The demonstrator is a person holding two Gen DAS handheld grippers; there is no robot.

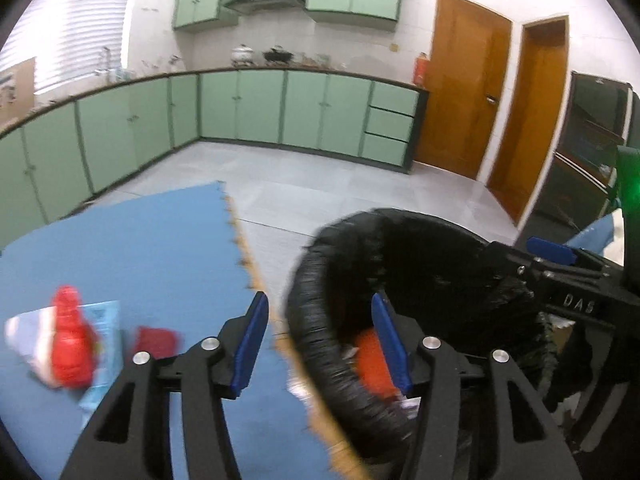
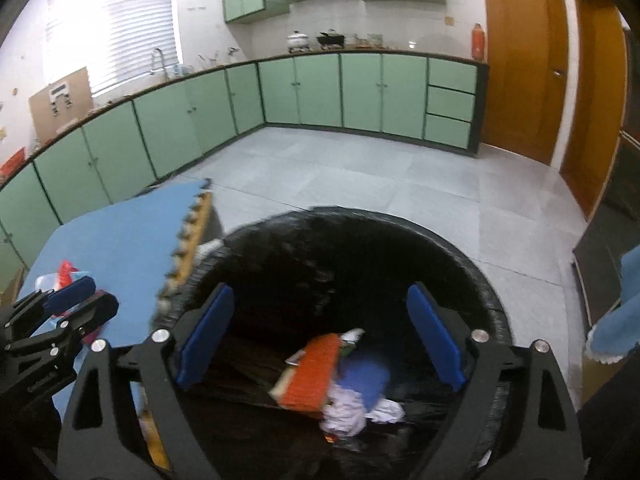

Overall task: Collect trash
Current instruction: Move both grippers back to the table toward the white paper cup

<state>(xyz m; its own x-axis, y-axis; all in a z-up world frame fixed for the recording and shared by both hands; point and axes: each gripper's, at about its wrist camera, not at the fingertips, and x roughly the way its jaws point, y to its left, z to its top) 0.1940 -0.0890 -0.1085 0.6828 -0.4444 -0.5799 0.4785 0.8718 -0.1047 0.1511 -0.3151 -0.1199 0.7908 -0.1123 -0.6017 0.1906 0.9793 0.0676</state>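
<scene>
A black bin lined with a black bag (image 2: 472,280) stands beside a table covered with a blue foam mat (image 1: 140,240). In the bin lie an orange packet (image 2: 312,372), a blue piece (image 2: 366,376) and white crumpled paper (image 2: 344,420). My right gripper (image 2: 320,336) is open and empty above the bin's mouth. My left gripper (image 1: 318,344) is open and empty over the mat's edge and the bin's rim (image 1: 320,360). On the mat lie a red bottle-like item (image 1: 70,340), a light blue wrapper (image 1: 102,340), a white wrapper (image 1: 24,340) and a small red wrapper (image 1: 156,342).
Green floor cabinets (image 2: 360,92) run along the back and left walls. Two wooden doors (image 1: 460,80) stand at the right. A dark cabinet (image 1: 592,152) is at far right. Grey tiled floor (image 2: 360,176) lies beyond the bin.
</scene>
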